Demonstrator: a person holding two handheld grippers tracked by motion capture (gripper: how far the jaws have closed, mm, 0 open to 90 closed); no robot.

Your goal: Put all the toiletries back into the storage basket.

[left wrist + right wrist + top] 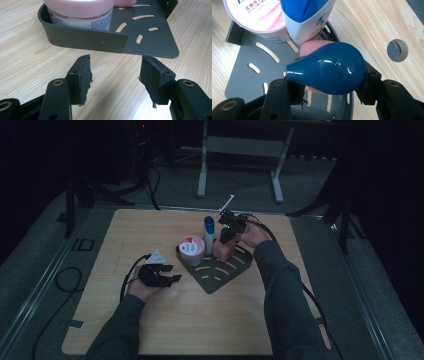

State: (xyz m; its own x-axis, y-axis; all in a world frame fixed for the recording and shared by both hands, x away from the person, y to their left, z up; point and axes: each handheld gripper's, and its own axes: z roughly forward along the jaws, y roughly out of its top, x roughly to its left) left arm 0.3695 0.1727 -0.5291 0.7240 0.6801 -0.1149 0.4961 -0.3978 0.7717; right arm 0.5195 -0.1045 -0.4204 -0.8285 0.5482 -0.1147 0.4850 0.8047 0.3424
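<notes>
A dark grey slotted tray [220, 277] lies mid-table. In it stand a pink cream jar [191, 247] and an upright white tube with a blue top [209, 232]. My right gripper [227, 234] reaches down over the tray's far right part. It is shut on the glossy dark blue teardrop cap [332, 70] of a pink bottle [312, 47], beside the tube [307, 20] and the jar [254, 17]. My left gripper [172, 273] rests low on the table, left of the tray. Its jaws [115, 67] stand open with nothing between them, facing the tray's curved wall [85, 40] and the jar [80, 12].
The wooden table has bare room to the left and at the front. A round hole [397, 50] is cut into the tabletop to the right of the tray. Cables trail from both grippers. Dark stands and a white table frame [240, 150] lie beyond the far edge.
</notes>
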